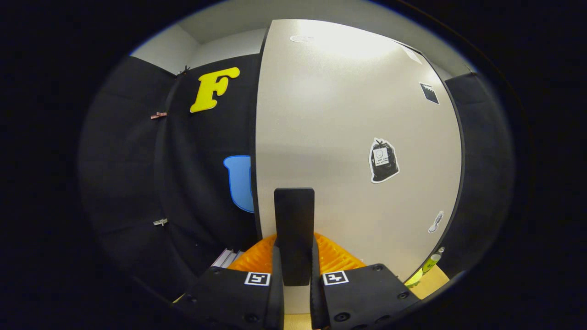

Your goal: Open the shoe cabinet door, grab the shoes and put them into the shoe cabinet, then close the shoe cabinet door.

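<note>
A white cabinet door [348,114] stands right in front of me, with a few stickers on its face. A black upright handle [294,208] is fixed low on the door near its left edge. My gripper [296,259] is shut on the lower part of this handle, one finger pressing on each side. The ribbed pads [337,256] spread out behind the handle against the door. I cannot tell from here whether the door is ajar or flush with the cabinet. No shoes are in sight.
Black booth cloth [202,151] hangs left of the door and beyond its right edge. A yellow-green bottle [430,264] stands on a wooden surface [435,280] low to the right. A pale metal rail [227,257] lies low to the left.
</note>
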`<action>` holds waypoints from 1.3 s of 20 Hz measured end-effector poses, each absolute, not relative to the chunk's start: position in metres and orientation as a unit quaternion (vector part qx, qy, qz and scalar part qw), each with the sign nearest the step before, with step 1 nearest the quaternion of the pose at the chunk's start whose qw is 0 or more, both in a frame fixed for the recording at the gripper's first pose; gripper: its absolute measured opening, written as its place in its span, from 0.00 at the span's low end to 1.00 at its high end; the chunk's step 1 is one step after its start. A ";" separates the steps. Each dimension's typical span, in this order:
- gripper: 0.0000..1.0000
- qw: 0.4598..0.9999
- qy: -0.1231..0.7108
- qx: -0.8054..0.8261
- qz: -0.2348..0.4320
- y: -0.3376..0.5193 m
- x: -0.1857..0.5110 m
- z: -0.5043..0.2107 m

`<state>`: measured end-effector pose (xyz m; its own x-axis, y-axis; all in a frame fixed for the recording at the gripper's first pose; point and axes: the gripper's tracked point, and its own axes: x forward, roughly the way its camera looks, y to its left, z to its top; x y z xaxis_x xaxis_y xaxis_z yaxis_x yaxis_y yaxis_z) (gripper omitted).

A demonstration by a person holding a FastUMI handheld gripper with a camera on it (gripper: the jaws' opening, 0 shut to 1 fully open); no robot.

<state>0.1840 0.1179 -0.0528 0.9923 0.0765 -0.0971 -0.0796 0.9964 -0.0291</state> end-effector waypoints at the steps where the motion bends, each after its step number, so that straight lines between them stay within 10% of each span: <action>1: 0.27 0.998 0.047 -0.017 0.045 0.118 0.177 -0.051; 26: 0.26 0.983 0.084 -0.017 0.163 0.007 0.030 -0.015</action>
